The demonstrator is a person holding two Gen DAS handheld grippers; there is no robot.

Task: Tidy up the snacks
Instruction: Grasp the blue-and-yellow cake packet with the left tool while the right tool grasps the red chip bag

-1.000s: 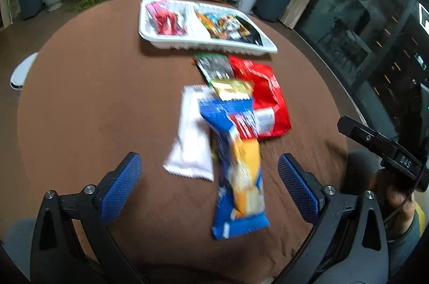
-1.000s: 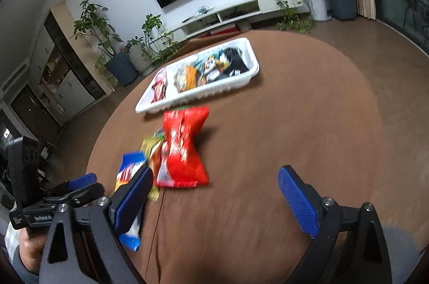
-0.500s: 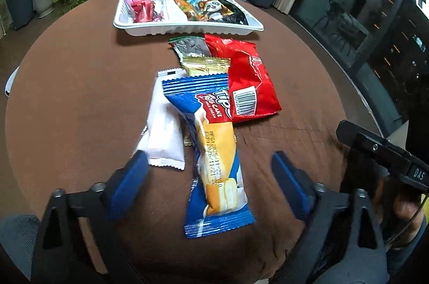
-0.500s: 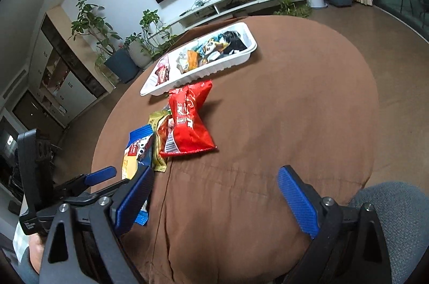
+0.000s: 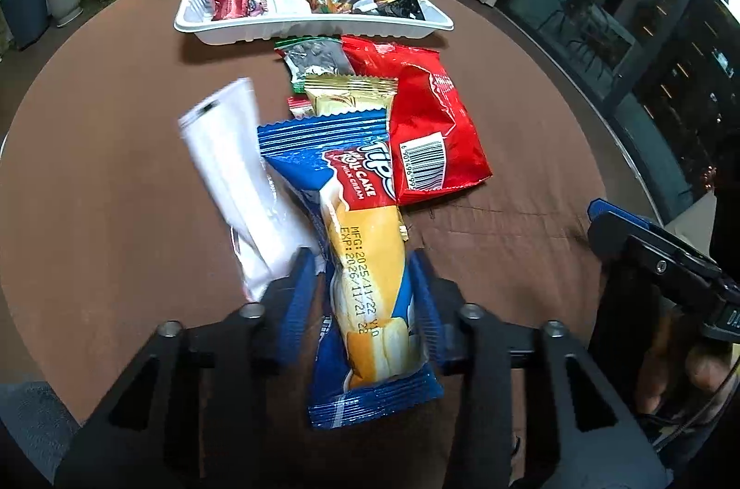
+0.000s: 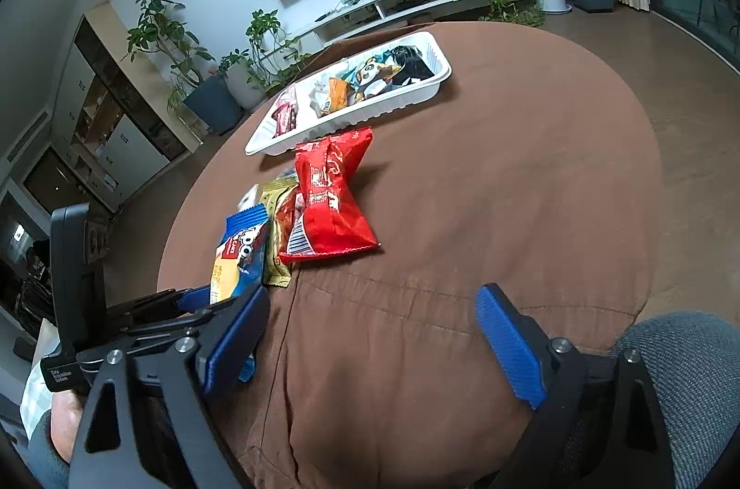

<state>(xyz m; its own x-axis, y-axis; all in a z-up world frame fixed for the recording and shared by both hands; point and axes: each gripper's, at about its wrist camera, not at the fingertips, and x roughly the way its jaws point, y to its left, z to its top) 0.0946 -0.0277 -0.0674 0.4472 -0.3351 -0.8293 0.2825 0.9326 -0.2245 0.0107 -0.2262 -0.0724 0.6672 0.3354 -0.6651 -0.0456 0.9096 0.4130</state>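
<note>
Closing left gripper (image 5: 365, 295) jaws flanking blue cake packet (image 5: 365, 258) — tabletop (image 6: 508, 188) rightward bare.

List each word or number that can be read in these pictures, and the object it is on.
"ROLL CAKE MILK CREAM": blue roll cake packet.
"MFG: 2025/11/22" and "EXP: 2026/11/21": same packet.
Barcode digits, partly readable, begin "6 90149": red snack bag.
Lettering on the right gripper's body: cut off, unreadable.
Print on snacks in the white tray: too small.
</note>
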